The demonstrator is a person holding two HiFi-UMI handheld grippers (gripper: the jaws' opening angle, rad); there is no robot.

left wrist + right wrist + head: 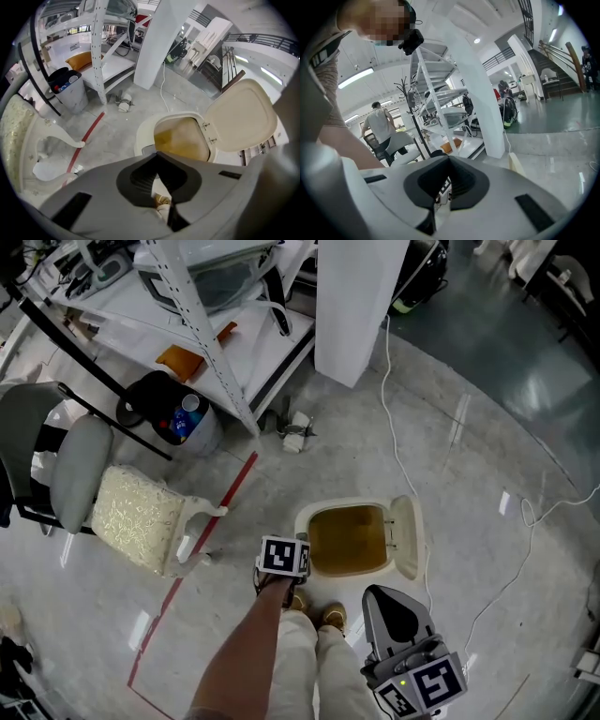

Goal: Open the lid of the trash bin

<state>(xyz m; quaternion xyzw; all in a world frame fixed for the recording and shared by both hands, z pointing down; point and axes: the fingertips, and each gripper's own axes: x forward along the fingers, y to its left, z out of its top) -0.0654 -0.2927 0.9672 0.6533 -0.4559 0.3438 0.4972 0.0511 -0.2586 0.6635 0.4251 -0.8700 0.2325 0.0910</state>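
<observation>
The left hand-held gripper (157,158) hangs low over the floor with its jaws pressed together and nothing between them, and the person's brown shoes (324,614) show just beneath it. The right hand-held gripper (449,161) is raised off to the right of the left one, its jaws likewise pressed together on nothing, and it points across the room, not at the floor. Directly ahead of the left hand-held gripper, just beyond its tips, stands the cream trash bin (305,524) on the floor. Its mouth is uncovered and shows a yellowish inside. The lid (408,538) is swung up and back on its hinges, at the bin's right side. To the left of the left hand-held gripper a red tape line (202,540) crosses the floor beside a cream padded chair (139,517) with white curved legs. Farther ahead to the left a grey basket (192,427) with a black liner holds bottles, close to a metal rack (217,348). A white cable (398,451) trails past the bin toward a white pillar (361,306) beyond.
</observation>
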